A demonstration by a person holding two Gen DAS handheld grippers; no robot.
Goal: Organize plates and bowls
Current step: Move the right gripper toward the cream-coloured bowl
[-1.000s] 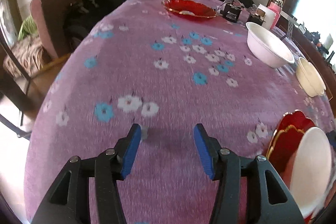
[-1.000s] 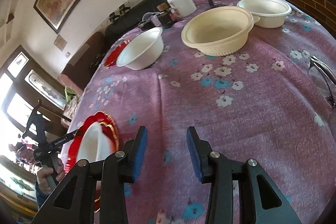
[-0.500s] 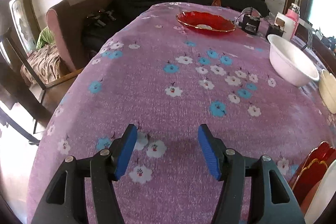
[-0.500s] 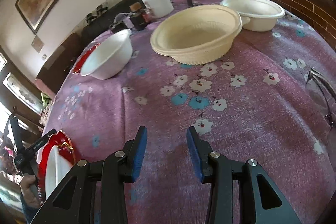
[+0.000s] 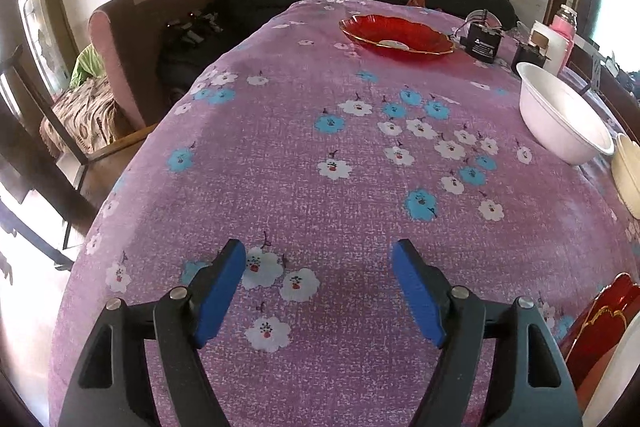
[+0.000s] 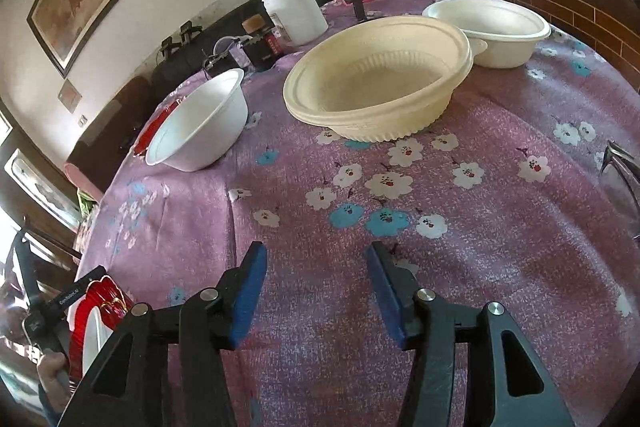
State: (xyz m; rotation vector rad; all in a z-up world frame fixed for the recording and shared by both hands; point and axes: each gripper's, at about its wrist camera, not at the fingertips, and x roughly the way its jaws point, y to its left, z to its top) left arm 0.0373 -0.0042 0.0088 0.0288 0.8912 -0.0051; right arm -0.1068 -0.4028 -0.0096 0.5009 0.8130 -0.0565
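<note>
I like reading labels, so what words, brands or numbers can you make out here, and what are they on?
"Genrobot.ai", roughly: white print, small and uncertain, on the left gripper's black body.
Black box: white label print, too small to read.
Dark jar: red label, blurred.
White container: label unreadable.

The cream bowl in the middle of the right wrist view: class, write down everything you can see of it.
The cream bowl is wide and shallow, of matte foam-like or pulp material, with a ribbed wall and a rolled rim that looks doubled, perhaps two nested bowls. It stands upright and empty on the purple flowered tablecloth. A white bowl sits close behind it; whether they touch cannot be told. Nothing grips it.
</note>
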